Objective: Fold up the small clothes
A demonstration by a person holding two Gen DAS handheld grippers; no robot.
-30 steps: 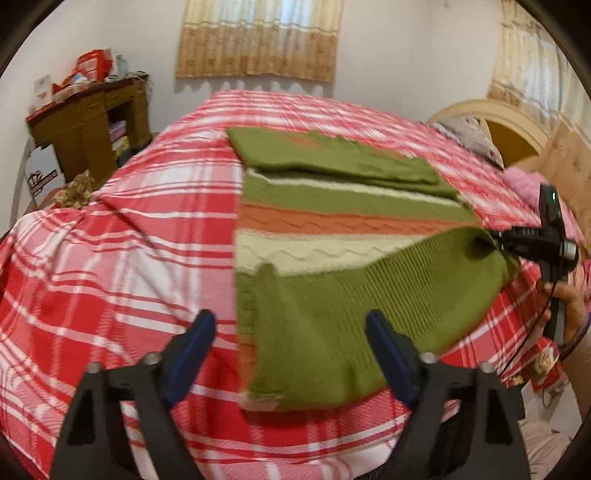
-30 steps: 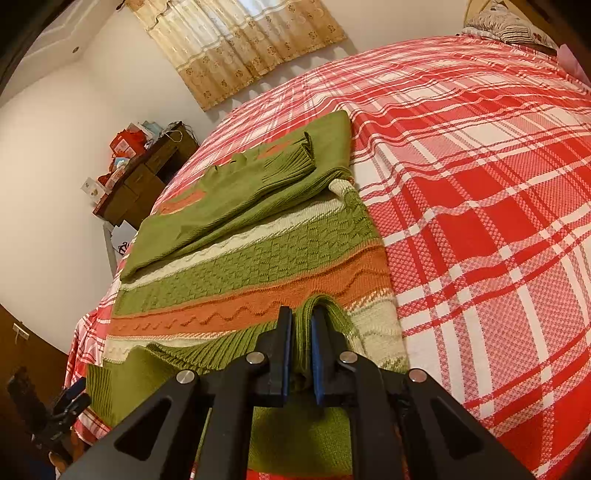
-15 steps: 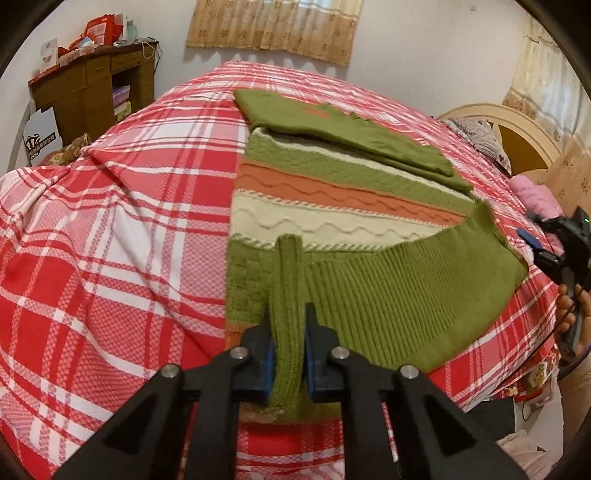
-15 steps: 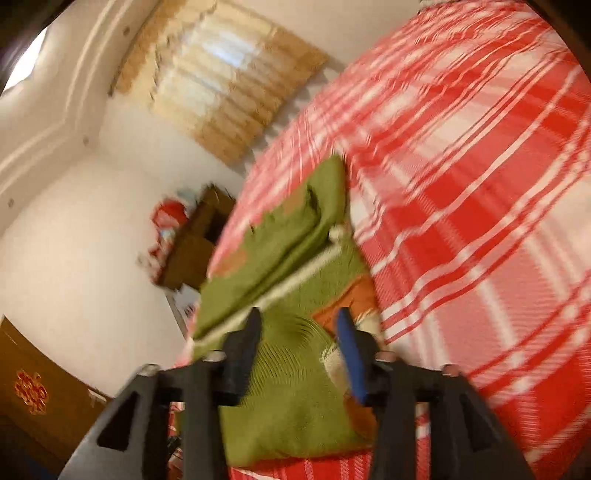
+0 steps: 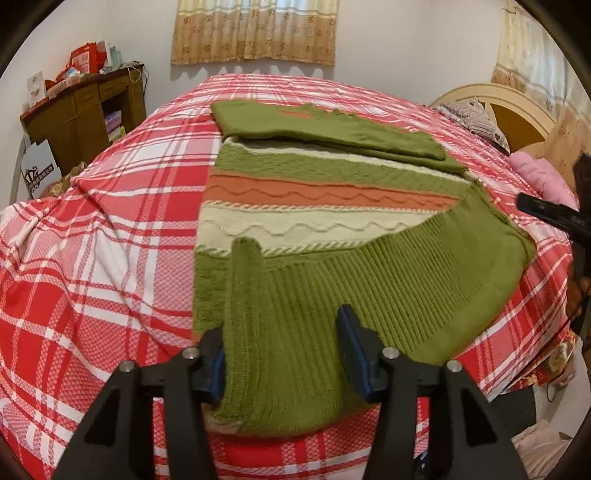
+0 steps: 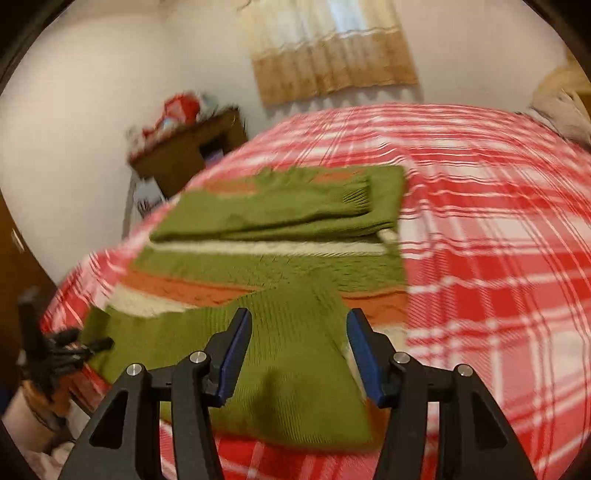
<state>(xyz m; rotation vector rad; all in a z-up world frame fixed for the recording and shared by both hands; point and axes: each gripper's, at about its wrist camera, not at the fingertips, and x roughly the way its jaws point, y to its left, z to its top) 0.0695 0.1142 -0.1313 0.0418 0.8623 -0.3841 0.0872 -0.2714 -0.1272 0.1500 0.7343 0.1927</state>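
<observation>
The bed (image 5: 110, 236), in its red and white plaid cover, spreads out ahead of both your grippers and fills most of each view. On it lies the sweater (image 5: 332, 206), green with cream and orange bands; its far end is already folded over, and its ribbed green hem reaches back toward you, lying under and between your tools.

Beyond the bed, ahead and to the left of your left gripper, stands a brown wooden cabinet (image 5: 85, 110) with clutter on top, and a tan curtain (image 5: 255, 29) hangs on the far wall.

Your left gripper (image 5: 282, 354) is partway apart and its jaws are opening. A raised ridge of the green hem lies against the left pad (image 5: 218, 369); the right pad stands clear of the knit, so nothing is pinched.

Your right gripper (image 6: 299, 358) also stands about half apart, over the near green corner of the sweater. The cloth lies flat between the pads without being squeezed. This view is blurred.
</observation>
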